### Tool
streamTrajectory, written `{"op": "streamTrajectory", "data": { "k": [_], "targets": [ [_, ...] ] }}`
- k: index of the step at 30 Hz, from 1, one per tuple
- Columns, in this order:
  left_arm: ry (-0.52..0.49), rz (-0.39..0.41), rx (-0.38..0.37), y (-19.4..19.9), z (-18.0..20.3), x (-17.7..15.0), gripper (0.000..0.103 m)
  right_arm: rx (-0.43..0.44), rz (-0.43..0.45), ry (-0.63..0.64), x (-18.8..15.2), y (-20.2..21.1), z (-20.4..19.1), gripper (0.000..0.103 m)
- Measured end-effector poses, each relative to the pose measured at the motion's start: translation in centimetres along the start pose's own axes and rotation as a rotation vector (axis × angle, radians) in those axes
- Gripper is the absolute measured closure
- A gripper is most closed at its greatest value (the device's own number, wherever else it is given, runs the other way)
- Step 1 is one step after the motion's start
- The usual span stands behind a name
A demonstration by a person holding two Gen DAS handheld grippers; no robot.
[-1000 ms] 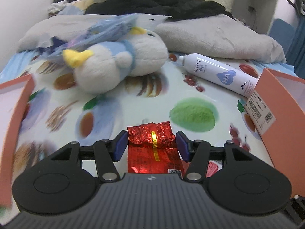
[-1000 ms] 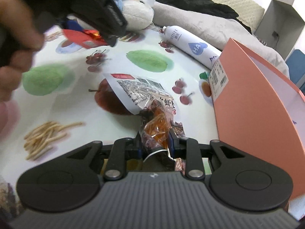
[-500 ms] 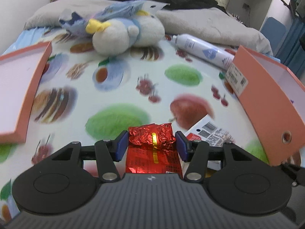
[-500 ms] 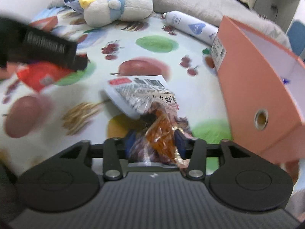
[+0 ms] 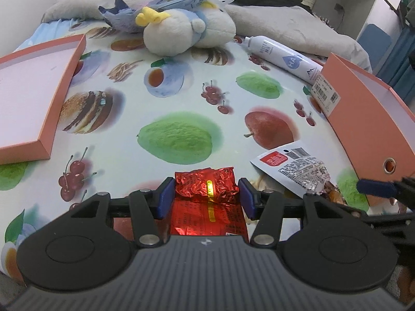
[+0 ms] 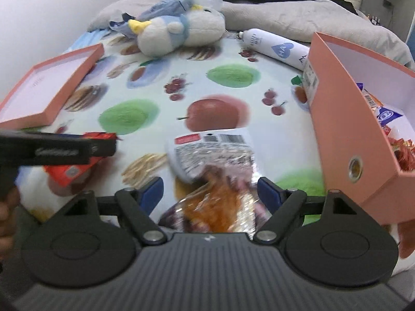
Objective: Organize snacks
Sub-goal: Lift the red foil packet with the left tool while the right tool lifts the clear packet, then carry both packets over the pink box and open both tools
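My left gripper (image 5: 206, 194) is shut on a red foil snack packet (image 5: 207, 202), held above the fruit-print sheet. In the right wrist view the same left gripper (image 6: 103, 145) shows at the left with the red packet (image 6: 70, 171) under it. My right gripper (image 6: 208, 191) is opening; its blue pads stand apart from the clear shrimp-snack bag (image 6: 215, 165), which lies between them on the sheet. That bag (image 5: 298, 165) also appears at the right in the left wrist view. The salmon-pink box (image 6: 345, 129) at the right holds several snack packets.
The pink box lid (image 5: 33, 96) lies at the left. A plush penguin (image 5: 186, 31) and a white spray bottle (image 5: 282, 57) lie at the back, before grey pillows and dark clothes. A hand (image 6: 6, 215) holds the left gripper.
My left gripper carried the red packet back from the plush toy toward the near right. My right gripper's jaws spread off the shrimp-snack bag and the gripper rose a little.
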State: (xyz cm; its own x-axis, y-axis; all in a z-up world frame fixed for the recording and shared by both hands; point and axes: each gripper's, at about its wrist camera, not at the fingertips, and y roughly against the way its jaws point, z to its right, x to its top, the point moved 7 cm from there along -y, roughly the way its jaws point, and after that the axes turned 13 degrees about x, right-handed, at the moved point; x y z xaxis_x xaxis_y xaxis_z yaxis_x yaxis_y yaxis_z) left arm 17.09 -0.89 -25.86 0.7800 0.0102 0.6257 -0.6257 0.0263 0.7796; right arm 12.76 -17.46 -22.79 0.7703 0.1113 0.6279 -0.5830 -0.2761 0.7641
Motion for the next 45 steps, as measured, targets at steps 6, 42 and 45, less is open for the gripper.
{"op": "streamTrajectory", "data": {
  "k": [6, 42, 45],
  "targets": [
    [-0.008, 0.007, -0.012, 0.3, 0.7, -0.1, 0.044, 0.006, -0.071, -0.040, -0.6, -2.3, 2.2, 0.022],
    [-0.062, 0.149, -0.142, 9.7, 6.1, 9.8, 0.044, -0.027, 0.226, -0.178, 6.5, 10.9, 2.7, 0.072],
    [-0.076, 0.184, -0.168, 11.4, 7.6, 11.7, 0.044, -0.038, 0.274, -0.181, 7.9, 12.8, 3.4, 0.072]
  ]
}}
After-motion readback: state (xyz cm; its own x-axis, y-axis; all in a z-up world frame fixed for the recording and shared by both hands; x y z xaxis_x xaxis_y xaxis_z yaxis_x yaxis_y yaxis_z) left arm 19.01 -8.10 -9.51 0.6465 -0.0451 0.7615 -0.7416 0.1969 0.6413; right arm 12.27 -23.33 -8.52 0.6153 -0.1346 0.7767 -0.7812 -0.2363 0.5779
